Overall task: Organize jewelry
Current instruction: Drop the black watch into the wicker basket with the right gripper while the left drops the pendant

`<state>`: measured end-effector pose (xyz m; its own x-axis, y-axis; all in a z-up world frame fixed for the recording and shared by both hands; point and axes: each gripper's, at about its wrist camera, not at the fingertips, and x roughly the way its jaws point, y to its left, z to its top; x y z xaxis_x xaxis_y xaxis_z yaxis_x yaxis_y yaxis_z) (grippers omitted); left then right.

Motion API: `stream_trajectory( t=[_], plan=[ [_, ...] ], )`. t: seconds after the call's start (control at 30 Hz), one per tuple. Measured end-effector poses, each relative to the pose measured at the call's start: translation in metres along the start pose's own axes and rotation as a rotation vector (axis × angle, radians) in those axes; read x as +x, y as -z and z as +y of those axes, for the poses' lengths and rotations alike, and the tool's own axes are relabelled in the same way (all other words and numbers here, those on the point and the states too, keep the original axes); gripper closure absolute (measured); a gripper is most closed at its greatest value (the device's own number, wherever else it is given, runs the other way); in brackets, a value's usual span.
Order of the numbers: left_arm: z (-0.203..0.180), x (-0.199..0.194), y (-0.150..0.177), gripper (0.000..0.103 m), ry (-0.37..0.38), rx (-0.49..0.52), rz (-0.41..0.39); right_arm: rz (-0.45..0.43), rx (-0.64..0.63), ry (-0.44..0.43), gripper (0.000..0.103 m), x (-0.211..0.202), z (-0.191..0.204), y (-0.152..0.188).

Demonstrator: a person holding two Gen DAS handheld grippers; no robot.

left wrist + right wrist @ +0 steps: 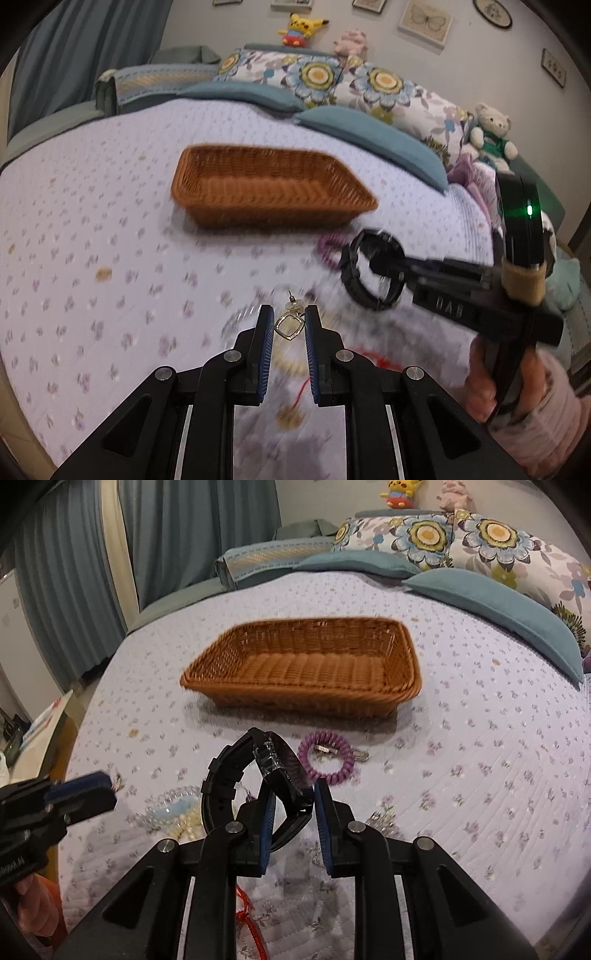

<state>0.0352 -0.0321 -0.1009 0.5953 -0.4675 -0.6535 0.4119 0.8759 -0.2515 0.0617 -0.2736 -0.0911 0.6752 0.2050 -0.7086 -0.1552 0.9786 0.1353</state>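
Observation:
An empty brown wicker basket (266, 184) sits on the bed; it also shows in the right wrist view (306, 668). My left gripper (289, 314) is shut on a small silver earring (289, 325) and holds it above the bedspread. My right gripper (294, 794) is shut on a black wristwatch (280, 771), lifted off the bed; the watch also shows in the left wrist view (369, 273). A purple spiral hair tie (327, 757) with a silver clip (360, 754) lies in front of the basket. Clear and cream bead bracelets (173, 808) and a red cord (251, 919) lie nearer me.
The flowered bedspread (480, 775) covers the bed. Teal and floral pillows (498, 602) line the far side. Plush toys (491, 136) sit by the headboard. A side table (37, 723) stands at the bed's left edge, by blue curtains (184, 528).

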Motion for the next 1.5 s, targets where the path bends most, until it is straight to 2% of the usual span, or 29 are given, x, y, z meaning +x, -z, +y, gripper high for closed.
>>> stream_trajectory(
  t=[0.13, 0.27, 0.4, 0.53, 0.63, 0.8, 1.07, 1.17, 1.2, 1.27, 1.3, 1.33, 1.4, 1.43, 1.5],
  plan=[
    [-0.009, -0.004, -0.034, 0.086, 0.006, 0.017, -0.039, -0.042, 0.008, -0.015, 0.079, -0.013, -0.004, -0.026],
    [-0.005, 0.001, -0.08, 0.086, 0.013, 0.018, -0.076, -0.093, -0.011, 0.023, 0.079, -0.012, -0.009, -0.072],
    [0.007, 0.029, -0.127, 0.086, 0.024, 0.019, -0.082, -0.098, 0.006, 0.042, 0.079, 0.016, -0.02, -0.109],
    [0.032, 0.083, -0.157, 0.086, 0.031, -0.023, -0.022, -0.047, 0.06, 0.046, 0.079, 0.064, -0.038, -0.131],
    [0.05, 0.123, -0.163, 0.086, 0.04, -0.057, 0.026, 0.0, 0.08, 0.058, 0.079, 0.096, -0.051, -0.135],
    [0.064, 0.174, -0.164, 0.086, 0.024, -0.043, 0.093, 0.061, 0.07, 0.065, 0.079, 0.128, -0.057, -0.134],
    [0.062, 0.206, -0.159, 0.086, 0.033, -0.011, 0.141, 0.124, 0.069, 0.086, 0.079, 0.151, -0.061, -0.127],
    [0.066, 0.209, -0.16, 0.085, 0.06, -0.045, 0.163, 0.134, 0.065, 0.089, 0.078, 0.153, -0.06, -0.125],
    [0.069, 0.21, -0.161, 0.082, 0.08, -0.064, 0.171, 0.138, 0.063, 0.088, 0.076, 0.153, -0.06, -0.125],
    [0.075, 0.206, -0.163, 0.067, 0.104, -0.092, 0.175, 0.144, 0.064, 0.08, 0.073, 0.155, -0.06, -0.123],
    [0.077, 0.202, -0.164, 0.054, 0.106, -0.102, 0.162, 0.15, 0.067, 0.074, 0.073, 0.156, -0.061, -0.122],
    [0.079, 0.199, -0.165, 0.051, 0.107, -0.111, 0.15, 0.148, 0.07, 0.073, 0.073, 0.156, -0.061, -0.122],
    [0.083, 0.19, -0.17, 0.051, 0.124, -0.138, 0.129, 0.133, 0.081, 0.054, 0.067, 0.151, -0.064, -0.123],
    [0.085, 0.186, -0.172, 0.051, 0.13, -0.148, 0.123, 0.123, 0.086, 0.043, 0.06, 0.147, -0.065, -0.124],
    [0.086, 0.175, -0.175, 0.05, 0.138, -0.164, 0.104, 0.087, 0.085, 0.045, 0.058, 0.135, -0.066, -0.125]
  ],
)
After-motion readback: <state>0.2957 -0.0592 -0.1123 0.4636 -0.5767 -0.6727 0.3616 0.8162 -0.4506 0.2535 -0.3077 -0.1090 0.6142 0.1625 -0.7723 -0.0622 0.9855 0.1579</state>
